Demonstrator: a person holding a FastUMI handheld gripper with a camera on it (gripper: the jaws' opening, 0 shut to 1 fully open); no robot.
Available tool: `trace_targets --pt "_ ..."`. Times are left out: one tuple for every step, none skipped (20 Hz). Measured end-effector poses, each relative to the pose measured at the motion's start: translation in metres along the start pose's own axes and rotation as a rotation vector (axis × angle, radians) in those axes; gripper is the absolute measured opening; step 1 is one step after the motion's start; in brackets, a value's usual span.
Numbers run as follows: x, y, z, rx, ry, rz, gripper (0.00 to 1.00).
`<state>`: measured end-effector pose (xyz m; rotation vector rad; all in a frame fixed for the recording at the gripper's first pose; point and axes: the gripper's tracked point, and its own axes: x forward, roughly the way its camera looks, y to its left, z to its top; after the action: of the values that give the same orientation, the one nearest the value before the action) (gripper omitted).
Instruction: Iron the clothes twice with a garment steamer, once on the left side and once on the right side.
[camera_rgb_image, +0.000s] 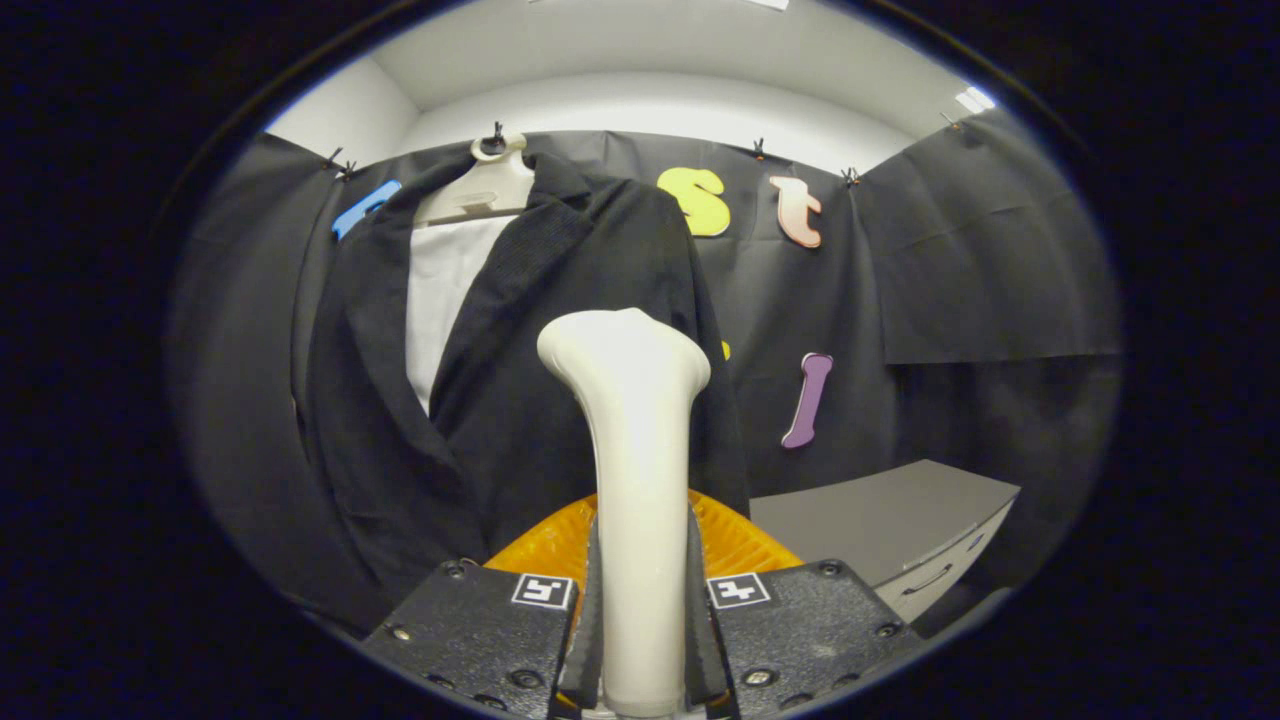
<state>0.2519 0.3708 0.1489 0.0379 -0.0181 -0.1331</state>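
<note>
My gripper (640, 610) is shut on the handle of a white garment steamer (630, 440), which stands upright between the fingers with its flared head on top. Beyond it a black jacket (540, 370) hangs on a cream hanger (485, 190) against the booth wall, open at the front over a white shirt (445, 290). The steamer head sits in front of the jacket's right half; I cannot tell whether it touches the cloth.
An orange ribbed basket (740, 545) lies just ahead of the fingers, partly behind the steamer. A grey cabinet (890, 520) with a drawer handle stands to the right of it, under the black cloth wall.
</note>
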Motion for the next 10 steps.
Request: trace_targets --pt "-0.002 0.001 -0.005 -0.003 0.007 0.002 0.36" --pt "-0.004 0.002 -0.011 -0.006 0.013 0.003 0.36" --pt "-0.005 0.001 -0.015 -0.007 0.015 0.000 0.36" --pt "-0.006 0.000 -0.020 -0.010 0.019 -0.004 0.36" --pt "-0.007 0.000 -0.026 -0.010 0.028 -0.005 0.36" --pt "-0.008 -0.001 -0.033 -0.007 0.041 -0.004 0.36" --pt "-0.010 -0.001 -0.039 -0.002 0.052 -0.002 0.36" --pt "-0.011 -0.002 -0.045 0.001 0.063 -0.003 0.36" --pt "-0.011 -0.004 -0.051 0.001 0.071 -0.004 0.36" --pt "-0.013 -0.005 -0.059 0.001 0.081 -0.004 0.36"
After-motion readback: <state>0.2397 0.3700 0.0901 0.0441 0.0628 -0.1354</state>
